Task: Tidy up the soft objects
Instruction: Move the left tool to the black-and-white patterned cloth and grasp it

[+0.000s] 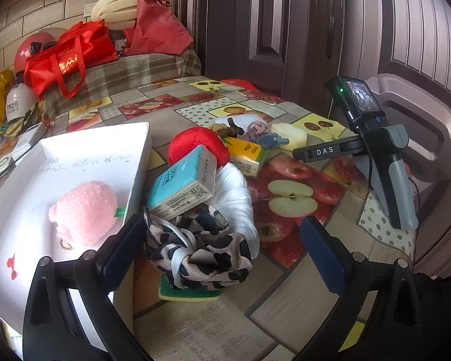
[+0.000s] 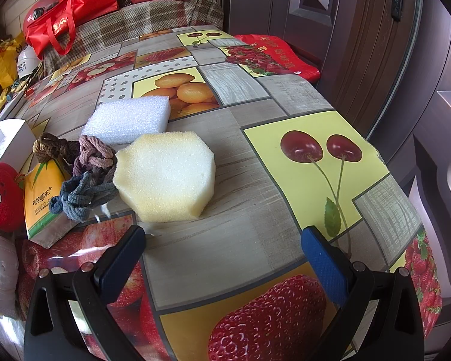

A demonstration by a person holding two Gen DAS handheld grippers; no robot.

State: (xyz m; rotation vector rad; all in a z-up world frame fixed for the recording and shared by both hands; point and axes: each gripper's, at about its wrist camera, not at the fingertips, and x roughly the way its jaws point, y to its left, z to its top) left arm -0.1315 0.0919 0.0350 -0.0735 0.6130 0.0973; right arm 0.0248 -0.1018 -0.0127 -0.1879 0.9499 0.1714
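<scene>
On the counter (image 2: 255, 156) beside the white box (image 1: 141, 150), we hold both left tongs (image 1: 222, 240) and right tongs (image 2: 222, 249) wide open and empty, probably choosing a pick, likeliest the yellow sponge (image 2: 165, 174) just ahead.

L hand-held gripper (image 1: 221, 242) jaws wide; R hand-held gripper (image 2: 224, 251) same.

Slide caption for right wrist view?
Open right gripper hovers before yellow sponge, hair ties and white foam block.
</scene>
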